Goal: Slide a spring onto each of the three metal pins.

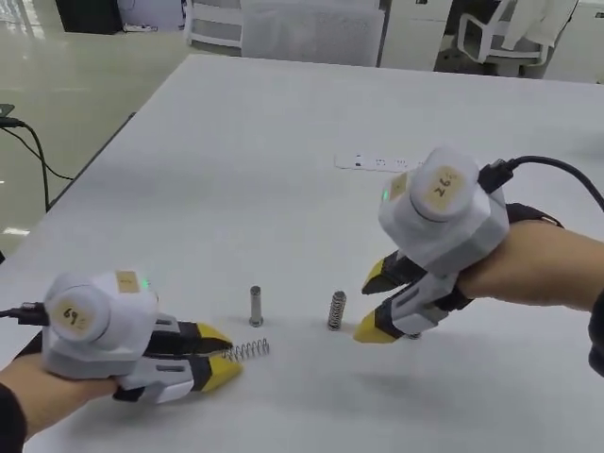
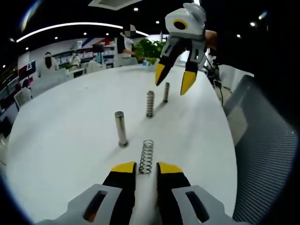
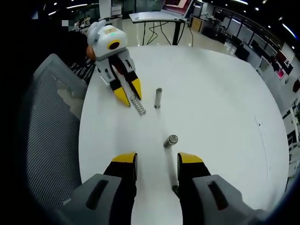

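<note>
Spring [image 2: 146, 156] lies flat near the counter's [image 1: 283, 170] near edge, one end between the left hand-held gripper's [image 2: 146, 168] narrowed jaws; I cannot tell whether they pinch it. The right hand-held gripper [image 3: 157, 158] is spread, empty. Likely light and squashy: grip gently mid-coil.

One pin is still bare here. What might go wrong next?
The left gripper seems to pinch only the end of the loose spring, which lies flat; it may flex or pop out when lifted. The bare pin stands free, so an off-centre push may tip it.
</note>
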Motion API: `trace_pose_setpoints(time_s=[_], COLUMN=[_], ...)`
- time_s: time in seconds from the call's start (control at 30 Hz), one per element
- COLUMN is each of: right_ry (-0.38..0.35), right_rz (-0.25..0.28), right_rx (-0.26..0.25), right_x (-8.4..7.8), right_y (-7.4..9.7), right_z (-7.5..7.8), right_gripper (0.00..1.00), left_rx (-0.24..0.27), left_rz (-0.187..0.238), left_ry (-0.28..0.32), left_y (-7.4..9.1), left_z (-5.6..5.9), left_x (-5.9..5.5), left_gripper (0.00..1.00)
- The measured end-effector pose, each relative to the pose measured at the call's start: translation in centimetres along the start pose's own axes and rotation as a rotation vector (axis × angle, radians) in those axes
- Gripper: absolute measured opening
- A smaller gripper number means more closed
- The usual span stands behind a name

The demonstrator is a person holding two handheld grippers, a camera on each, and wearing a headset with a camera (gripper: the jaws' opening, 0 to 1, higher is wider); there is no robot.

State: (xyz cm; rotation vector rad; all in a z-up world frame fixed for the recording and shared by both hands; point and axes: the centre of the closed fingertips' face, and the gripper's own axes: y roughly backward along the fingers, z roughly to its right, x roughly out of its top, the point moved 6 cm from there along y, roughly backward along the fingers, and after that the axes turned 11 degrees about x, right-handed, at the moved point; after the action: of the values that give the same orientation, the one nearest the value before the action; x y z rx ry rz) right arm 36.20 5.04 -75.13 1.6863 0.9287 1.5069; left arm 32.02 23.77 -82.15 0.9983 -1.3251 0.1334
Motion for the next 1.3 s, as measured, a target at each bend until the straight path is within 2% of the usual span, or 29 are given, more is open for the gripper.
trace_pose_setpoints(time_s=[0.27,0.53,0.77,1.0,1.3], right_ry=[-0.009,-0.017,-0.029,-0.052,-0.096], right_rz=[0.010,0.029,0.051,0.088,0.190], right_rx=[-0.005,-0.007,-0.011,-0.002,0.044], right_x=[-0.2,-0.3,-0.6,-0.9,-1.0], right_y=[0.1,0.4,0.8,1.2,1.7], right_z=[0.0,-0.4,-0.8,-1.4,-2.8], right_gripper=[0.32,0.32,0.32,0.32,0.32], left_rx=[0.006,0.019,0.013,-0.003,-0.038], left_rz=[-0.002,0.001,0.023,0.057,0.120], left_ry=[-0.024,-0.031,-0.028,-0.042,-0.066], left_y=[-0.2,-0.3,0.2,0.9,1.6], left_z=[0.1,0.0,0.3,1.3,2.7], left_x=[0.0,0.0,0.2,1.4,3.6], left_gripper=[0.03,0.03,0.03,0.03,0.03])
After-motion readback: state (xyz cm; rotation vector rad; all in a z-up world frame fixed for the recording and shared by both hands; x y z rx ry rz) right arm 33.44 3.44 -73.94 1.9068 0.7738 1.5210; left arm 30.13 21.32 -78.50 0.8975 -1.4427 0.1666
